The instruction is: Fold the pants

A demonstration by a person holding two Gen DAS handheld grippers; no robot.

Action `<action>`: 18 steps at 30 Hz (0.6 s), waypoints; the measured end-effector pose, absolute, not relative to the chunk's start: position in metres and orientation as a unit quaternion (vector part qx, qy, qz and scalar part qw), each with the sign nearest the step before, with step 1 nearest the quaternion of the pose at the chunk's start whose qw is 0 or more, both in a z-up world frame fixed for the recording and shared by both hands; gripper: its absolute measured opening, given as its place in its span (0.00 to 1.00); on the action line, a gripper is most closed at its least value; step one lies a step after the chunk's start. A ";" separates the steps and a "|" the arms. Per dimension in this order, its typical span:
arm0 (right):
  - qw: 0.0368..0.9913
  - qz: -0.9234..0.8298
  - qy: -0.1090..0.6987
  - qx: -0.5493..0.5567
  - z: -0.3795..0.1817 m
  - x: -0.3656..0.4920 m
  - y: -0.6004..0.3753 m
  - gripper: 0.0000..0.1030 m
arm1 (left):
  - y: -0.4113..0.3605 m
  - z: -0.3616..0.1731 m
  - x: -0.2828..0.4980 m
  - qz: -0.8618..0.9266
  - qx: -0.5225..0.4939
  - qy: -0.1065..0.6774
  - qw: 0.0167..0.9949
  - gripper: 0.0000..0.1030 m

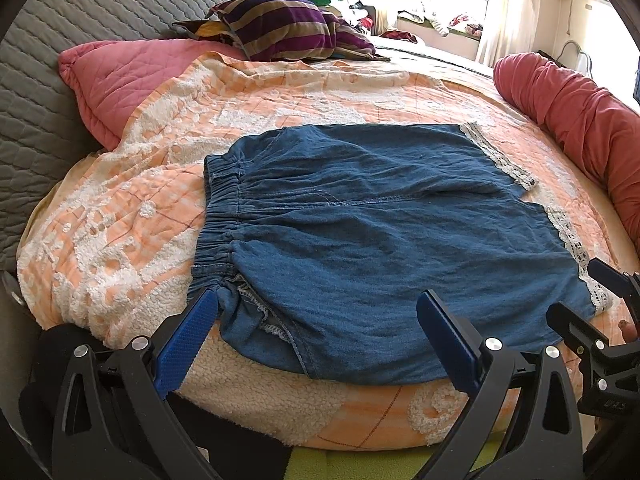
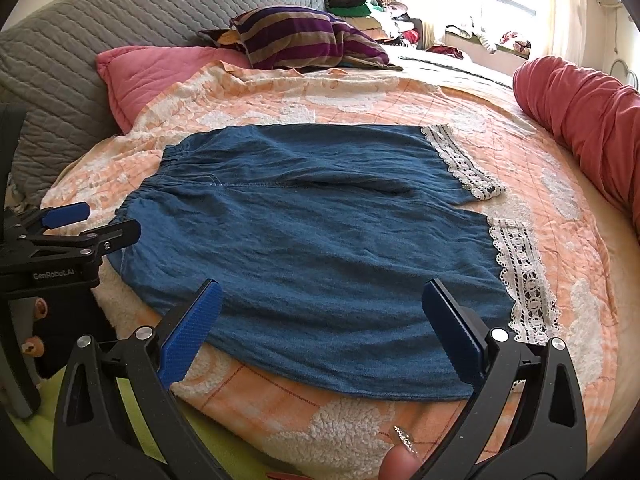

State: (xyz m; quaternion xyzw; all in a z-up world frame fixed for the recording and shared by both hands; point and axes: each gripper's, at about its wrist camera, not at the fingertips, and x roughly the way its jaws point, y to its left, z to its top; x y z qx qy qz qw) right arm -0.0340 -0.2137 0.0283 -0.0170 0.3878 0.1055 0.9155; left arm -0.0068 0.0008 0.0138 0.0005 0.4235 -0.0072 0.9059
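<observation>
fingers point(image 1: 188, 336) spread, pants point(image 1: 384, 248) just beyond

Black claws point(image 1: 318, 310) point(image 2: 322, 304), ribbed blue pads point(image 1: 186, 344), silver screws, "GenRobot.AI" lettering.

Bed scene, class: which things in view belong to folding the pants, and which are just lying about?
Part of the job:
denim pants, spread flat
left gripper, open
right gripper, open
orange blanket beneath them

Just lying about:
striped pillow
pink pillow
red bolster
grey quilt
</observation>
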 end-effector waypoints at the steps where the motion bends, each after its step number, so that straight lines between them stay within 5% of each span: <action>1: 0.916 0.106 0.388 -0.017 0.028 -0.034 -0.214 0.92 | 0.001 0.014 -0.007 -0.007 0.001 0.423 0.906 0.96; 18: 0.914 0.106 0.392 -0.017 0.026 -0.033 -0.213 0.92 | 0.003 0.014 -0.007 -0.004 0.003 0.425 0.905 0.96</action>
